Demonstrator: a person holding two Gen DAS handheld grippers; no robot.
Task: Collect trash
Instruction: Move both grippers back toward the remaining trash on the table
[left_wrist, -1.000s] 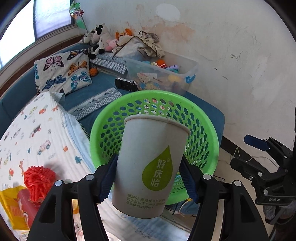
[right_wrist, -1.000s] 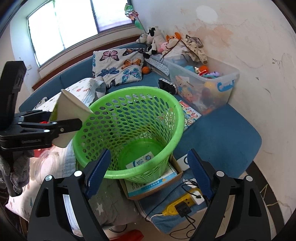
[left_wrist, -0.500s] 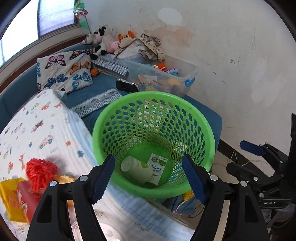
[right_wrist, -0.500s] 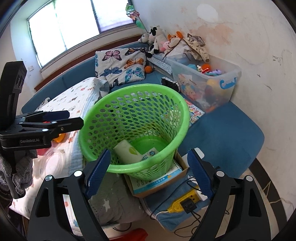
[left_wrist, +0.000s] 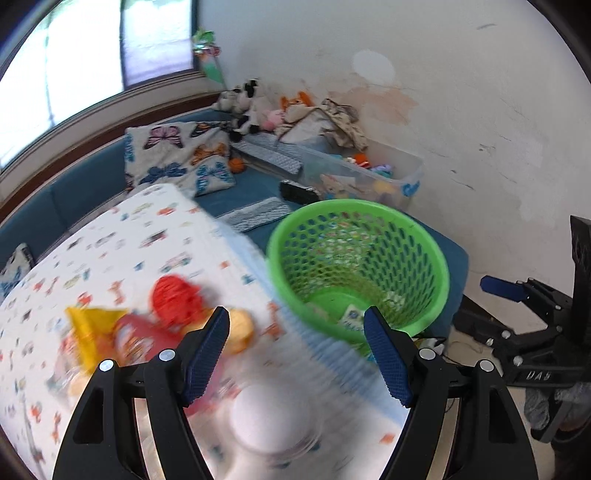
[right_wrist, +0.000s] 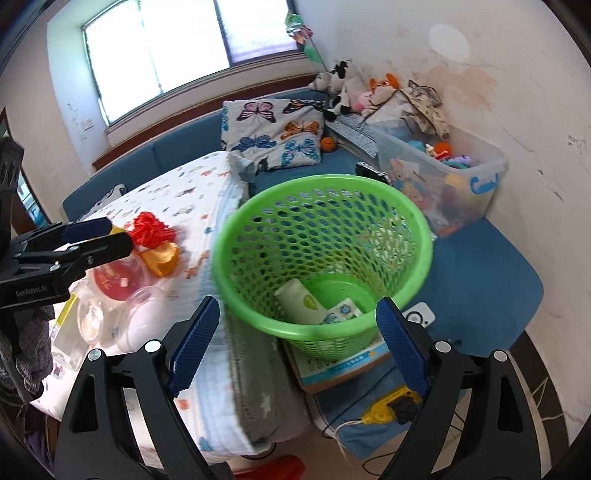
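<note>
The green mesh basket (left_wrist: 354, 206) (right_wrist: 321, 184) stands beside the bed. A white paper cup with a green drop logo (right_wrist: 295, 301) lies on its bottom next to a small carton (right_wrist: 343, 308). My left gripper (left_wrist: 295, 317) is open and holds nothing. It hangs over the bed's edge above blurred trash: a red mesh bundle (left_wrist: 173, 295) (right_wrist: 151, 229), a yellow wrapper (left_wrist: 88, 325) and a clear domed lid (left_wrist: 273, 417). The right wrist view shows it at the left (right_wrist: 85, 236). My right gripper (right_wrist: 298, 302) is open in front of the basket, empty, its jaws opening slightly wider.
A quilt printed with small cars (right_wrist: 192, 192) covers the bed. Behind it lie a butterfly pillow (right_wrist: 273, 136) and a clear toy bin (right_wrist: 461, 177) against the wall. The basket sits on a book in a box (right_wrist: 343, 365). A yellow power strip (right_wrist: 388, 410) lies on the floor.
A second ago the left gripper held the paper cup over the basket. It let go, the cup dropped in, and the gripper swung left over the bed.
</note>
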